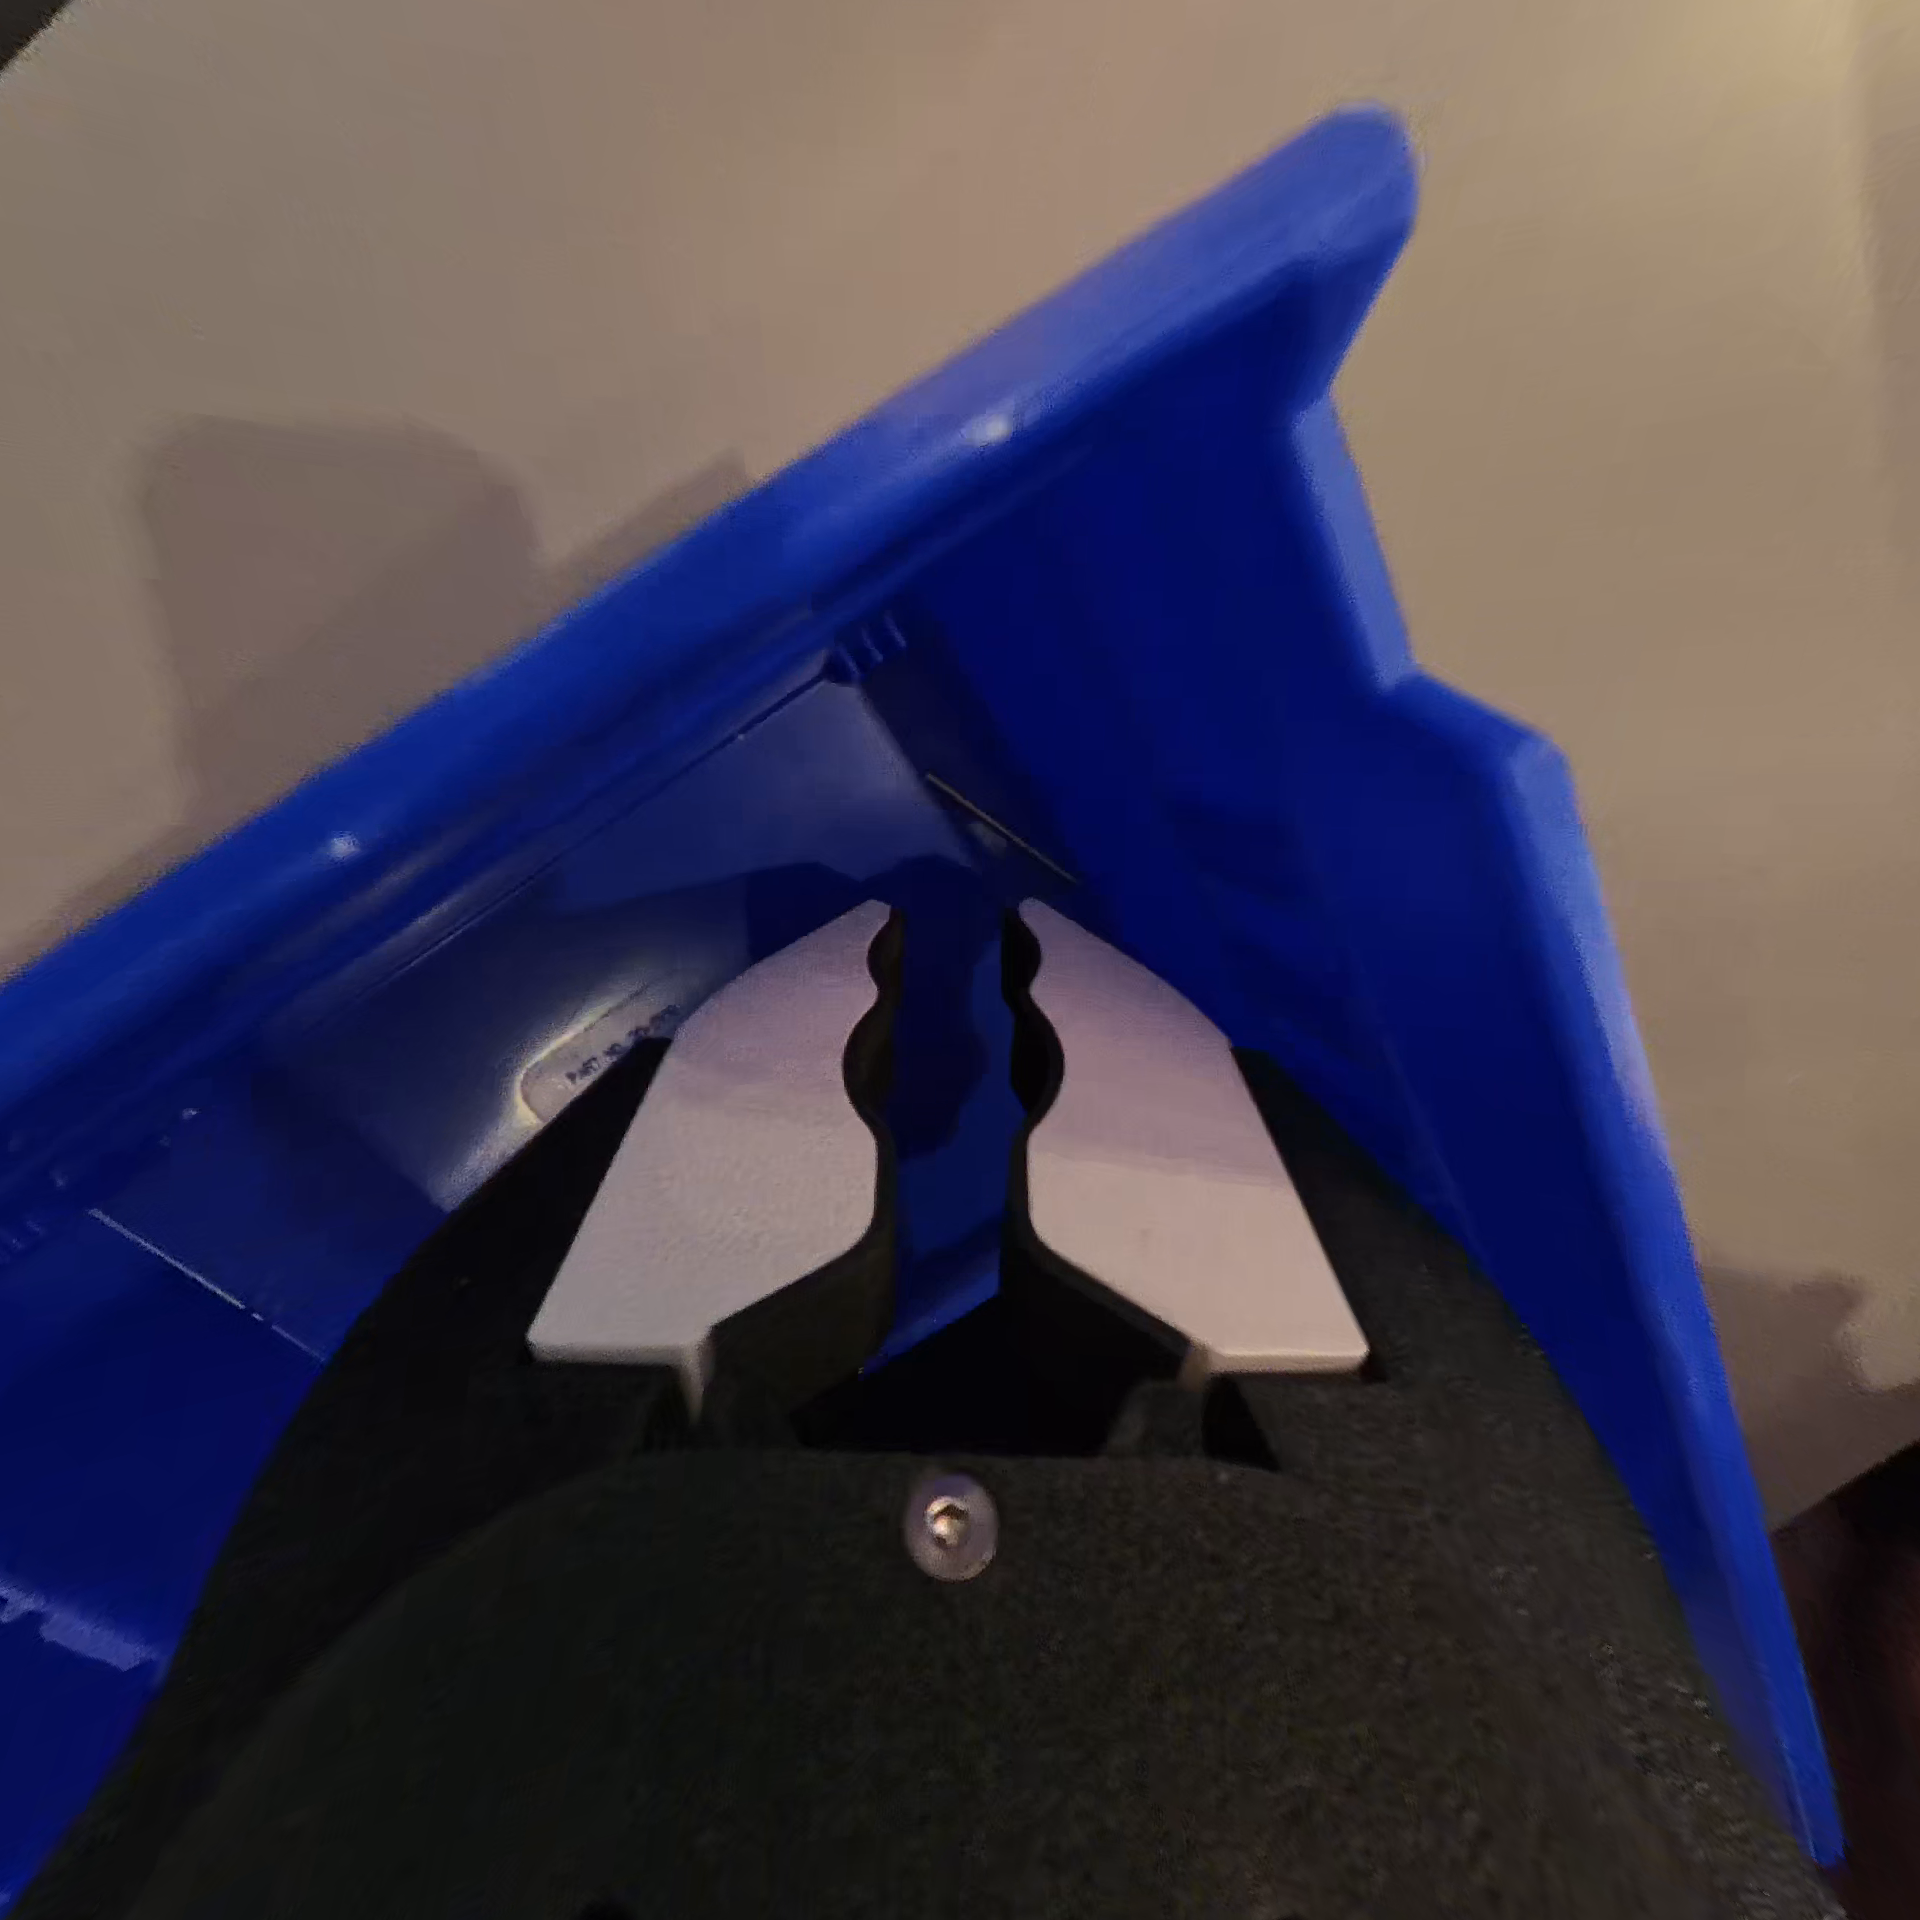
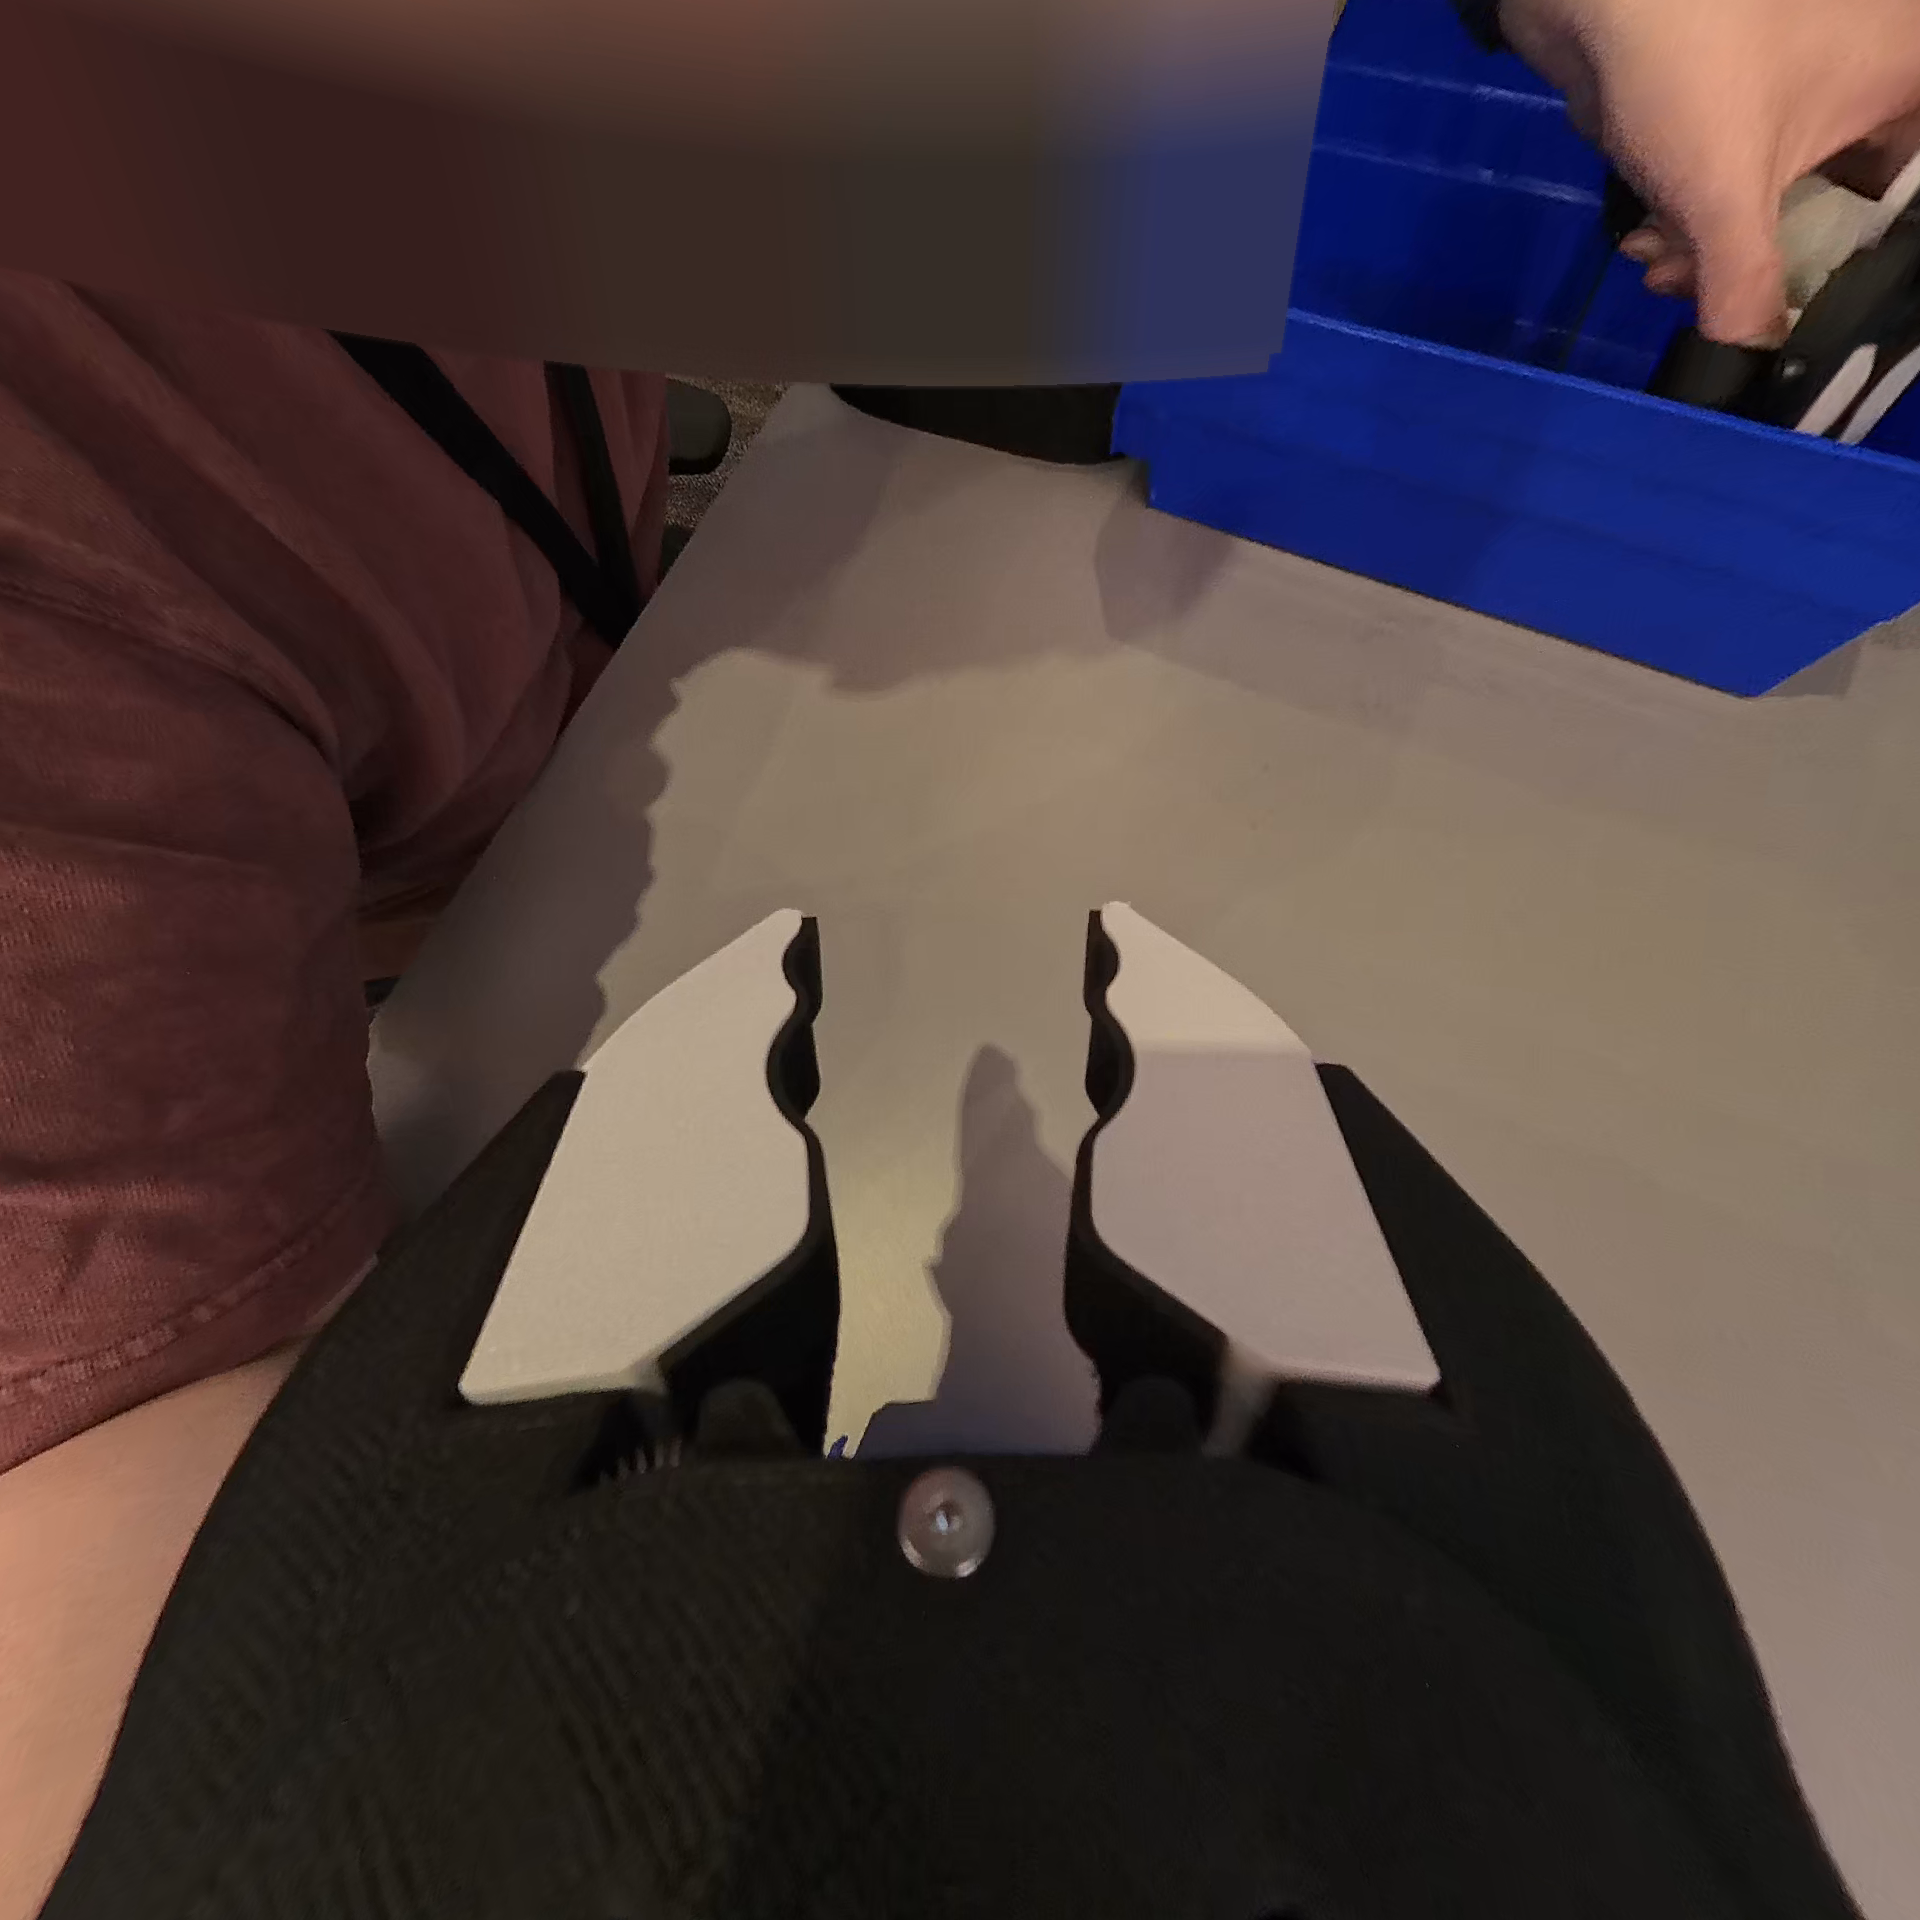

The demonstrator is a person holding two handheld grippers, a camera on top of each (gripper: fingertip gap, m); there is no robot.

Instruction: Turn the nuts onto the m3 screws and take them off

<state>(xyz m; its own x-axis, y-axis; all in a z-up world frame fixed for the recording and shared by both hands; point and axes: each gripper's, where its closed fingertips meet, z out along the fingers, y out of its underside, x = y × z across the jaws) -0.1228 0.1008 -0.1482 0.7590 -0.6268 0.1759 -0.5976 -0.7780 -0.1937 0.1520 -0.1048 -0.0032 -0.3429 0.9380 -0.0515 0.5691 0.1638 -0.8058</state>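
My left gripper is shut on a wall of a blue plastic bin; the wall runs up between its two fingers. The bin is tilted and fills most of the left wrist view. My right gripper is open and empty, low over the grey table. In the right wrist view the blue bin stands at the top right, with a person's hand on the left gripper's black body at the bin. No nuts or screws show in either view.
A person in a maroon shirt sits at the table's left edge. Bare grey tabletop lies between my right gripper and the bin. A pale wall or surface lies behind the bin in the left wrist view. Tip to tip, the grippers are about 40 centimeters apart.
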